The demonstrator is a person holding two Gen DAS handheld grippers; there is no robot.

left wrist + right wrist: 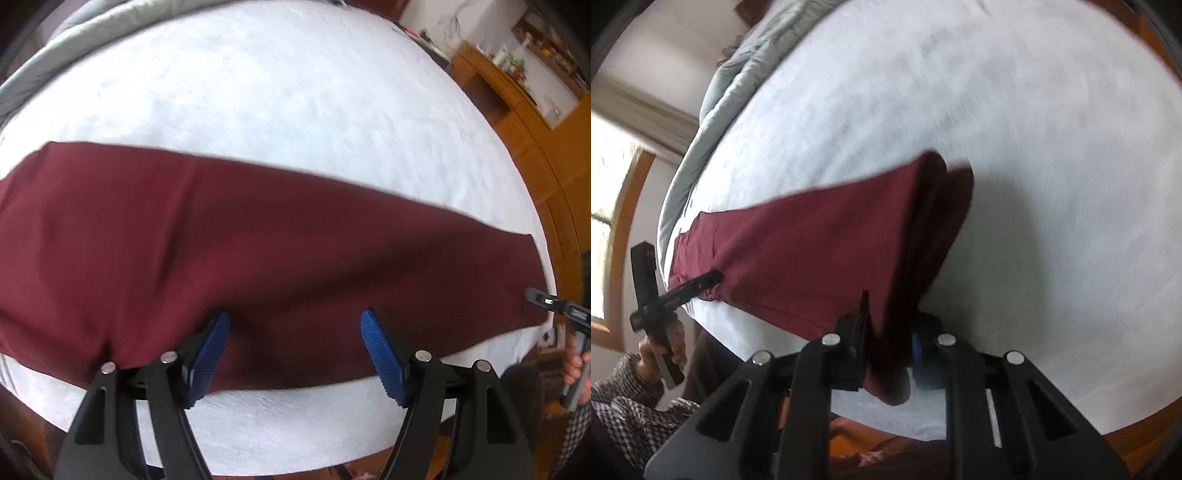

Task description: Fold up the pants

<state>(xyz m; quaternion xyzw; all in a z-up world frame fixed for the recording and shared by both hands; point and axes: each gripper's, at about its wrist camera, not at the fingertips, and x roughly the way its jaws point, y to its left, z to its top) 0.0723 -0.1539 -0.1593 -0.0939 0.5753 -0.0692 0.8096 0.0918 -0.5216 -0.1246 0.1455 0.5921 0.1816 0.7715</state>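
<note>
Dark red pants (258, 240) lie folded lengthwise in a long band across the white bed (295, 92). My left gripper (295, 317) hangs open just above the band's near edge, blue pads wide apart with nothing pinched. In the right wrist view, one end of the pants (812, 240) is raised off the sheet and its layers hang down. My right gripper (890, 325) is shut on that raised end, with cloth bunched between its fingers. The right gripper's black finger (543, 301) shows at the band's right end in the left wrist view.
A grey duvet (713, 103) is bunched along the far side of the bed (1034, 184). Wooden furniture (517, 110) stands beyond the bed's right side. A window (605, 184) lies to the left. A hand in a checked sleeve (657, 350) holds the other gripper.
</note>
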